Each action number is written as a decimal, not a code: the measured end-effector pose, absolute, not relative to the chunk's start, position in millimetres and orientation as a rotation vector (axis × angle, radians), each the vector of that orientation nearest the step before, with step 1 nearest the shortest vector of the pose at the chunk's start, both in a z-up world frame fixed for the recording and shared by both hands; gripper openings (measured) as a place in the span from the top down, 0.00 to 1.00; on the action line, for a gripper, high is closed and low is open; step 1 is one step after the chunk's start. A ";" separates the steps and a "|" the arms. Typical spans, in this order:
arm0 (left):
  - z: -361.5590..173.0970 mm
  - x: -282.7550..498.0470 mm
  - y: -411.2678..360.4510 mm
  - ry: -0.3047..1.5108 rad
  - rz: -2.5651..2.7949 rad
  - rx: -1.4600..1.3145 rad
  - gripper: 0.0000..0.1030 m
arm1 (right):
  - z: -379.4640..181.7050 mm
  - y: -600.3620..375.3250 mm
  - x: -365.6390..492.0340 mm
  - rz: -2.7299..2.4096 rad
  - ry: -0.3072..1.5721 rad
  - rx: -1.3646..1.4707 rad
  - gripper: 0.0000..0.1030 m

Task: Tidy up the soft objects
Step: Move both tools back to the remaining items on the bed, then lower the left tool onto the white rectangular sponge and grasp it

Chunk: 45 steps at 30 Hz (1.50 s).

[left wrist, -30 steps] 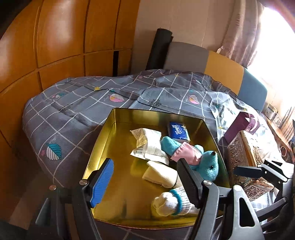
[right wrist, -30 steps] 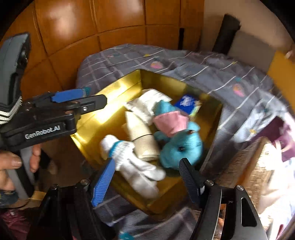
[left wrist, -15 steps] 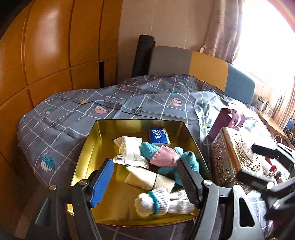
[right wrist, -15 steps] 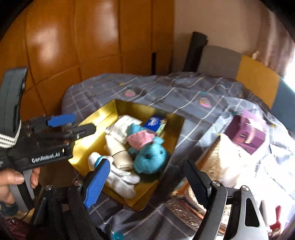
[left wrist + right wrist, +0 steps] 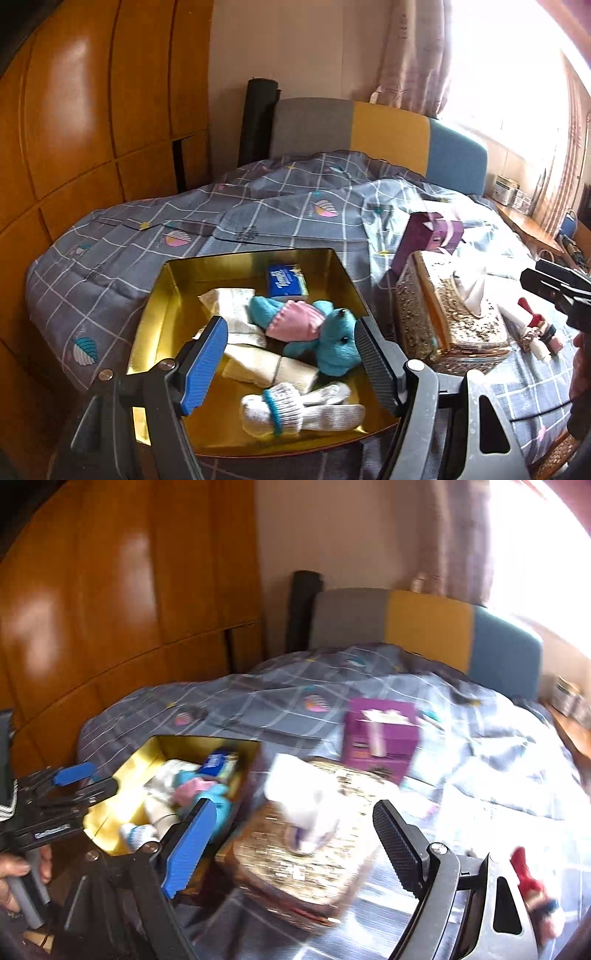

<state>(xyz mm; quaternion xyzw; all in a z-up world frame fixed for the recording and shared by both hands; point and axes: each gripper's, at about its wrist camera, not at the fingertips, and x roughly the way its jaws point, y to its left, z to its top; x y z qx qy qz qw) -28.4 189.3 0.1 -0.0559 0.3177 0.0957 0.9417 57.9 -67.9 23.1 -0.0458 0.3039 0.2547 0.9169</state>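
Observation:
A gold tin tray (image 5: 162, 317) on the bed holds a teal plush toy in a pink dress (image 5: 317, 332), a white glove with a teal cuff (image 5: 295, 408), a folded cream cloth (image 5: 269, 369), a white packet (image 5: 229, 306) and a blue tissue pack (image 5: 286, 282). My left gripper (image 5: 289, 328) hangs open over the tray, nothing between its fingers. My right gripper (image 5: 293, 808) is off to the tray's right, above an ornate gold tissue box (image 5: 314, 860). Its jaws are opening and hold nothing. The tray (image 5: 118, 794) lies at its left.
A purple box (image 5: 380, 734) stands behind the tissue box on the grey checked quilt (image 5: 110, 251). A small red and white item (image 5: 535, 328) lies right of the tissue box. Wooden wardrobe panels (image 5: 74, 129) rise at the left, and a padded headboard (image 5: 388, 129) at the back.
My right gripper has swung right, from over the tray to over the gold tissue box, and its jaws have widened. My left gripper has drawn back and up from the tray.

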 end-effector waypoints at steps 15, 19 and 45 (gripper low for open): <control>30.1 -18.3 142.3 0.583 0.032 -0.055 0.30 | 10.8 -258.3 100.2 0.040 0.673 0.146 0.15; 38.3 -14.0 119.3 0.572 -0.033 -0.021 0.30 | -0.4 -324.2 105.5 -0.129 0.681 0.259 0.15; 33.1 35.3 -112.3 0.802 -0.630 0.132 0.30 | -65.5 -432.4 99.0 -0.374 0.780 0.644 0.15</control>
